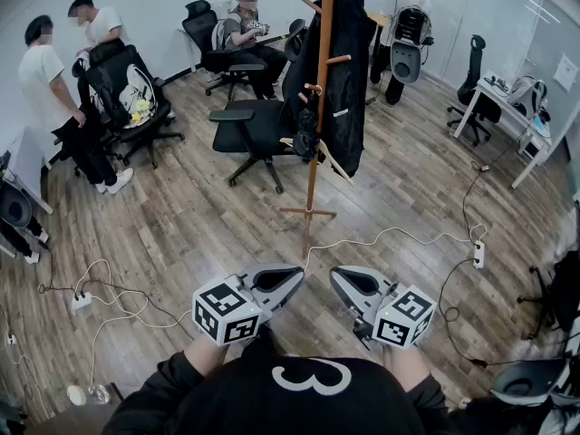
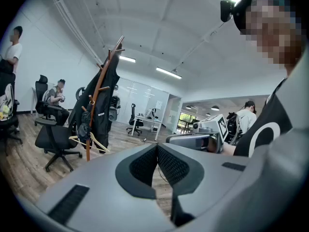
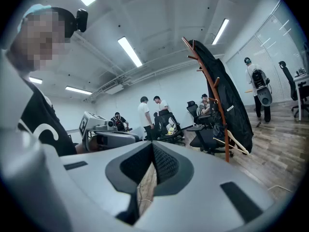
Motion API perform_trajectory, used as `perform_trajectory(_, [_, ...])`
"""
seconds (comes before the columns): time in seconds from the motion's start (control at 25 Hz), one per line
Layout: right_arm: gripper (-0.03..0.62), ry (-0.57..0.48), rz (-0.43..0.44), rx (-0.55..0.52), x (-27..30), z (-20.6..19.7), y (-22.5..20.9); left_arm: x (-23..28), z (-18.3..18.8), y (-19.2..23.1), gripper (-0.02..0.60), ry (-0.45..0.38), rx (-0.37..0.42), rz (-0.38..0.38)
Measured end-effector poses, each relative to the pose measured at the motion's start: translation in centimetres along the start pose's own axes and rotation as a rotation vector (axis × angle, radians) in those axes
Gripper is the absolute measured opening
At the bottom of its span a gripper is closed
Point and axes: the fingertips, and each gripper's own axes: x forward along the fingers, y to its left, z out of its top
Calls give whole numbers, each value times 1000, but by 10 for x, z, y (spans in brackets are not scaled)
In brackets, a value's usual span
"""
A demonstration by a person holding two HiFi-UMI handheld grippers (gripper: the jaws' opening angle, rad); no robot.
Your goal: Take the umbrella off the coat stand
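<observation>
Jaws of your left gripper (image 1: pixel 288 280) and right gripper (image 1: pixel 343 280) closed, empty; umbrella (image 1: pixel 305 127) hangs on coat stand (image 1: pixel 314 175), well ahead.

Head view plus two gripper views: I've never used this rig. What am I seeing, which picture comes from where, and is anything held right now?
There is no robot arm here: a person holds a two-jaw gripper in each hand. The head view looks down from a camera on their head. The left gripper and right gripper sit low in it, each with a marker cube. The other two pictures come from cameras riding on each gripper, looking along its jaws. Both grippers are shut and hold nothing. Ahead on the wood floor stands the coat stand with a black coat, a wooden hanger and what looks like the folded umbrella. Neither gripper touches the stand. White cables trail across the floor.
</observation>
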Motion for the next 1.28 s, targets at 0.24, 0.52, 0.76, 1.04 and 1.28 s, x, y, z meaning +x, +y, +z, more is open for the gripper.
perform_trajectory(0.24, [25,-8,-3,-8,-7,2,-1,6,0,-8,15,21,31,6])
perform_trajectory(0.52, [25,-25,-40,-2,-14,5,-8,13,7,-8,15,23,39,-3])
perform_trajectory(0.76, [25,-26,-45,-34,-10,11,-8,21,12,-12,15,20,60,-31])
perform_trajectory(1.04, [26,-35,2,18,7,17,-17,23,21,3,15,0,41,-63])
perform_trajectory(1.28, [26,-49,19,34,29,31,-40,34,32,34,15,9,48,-55])
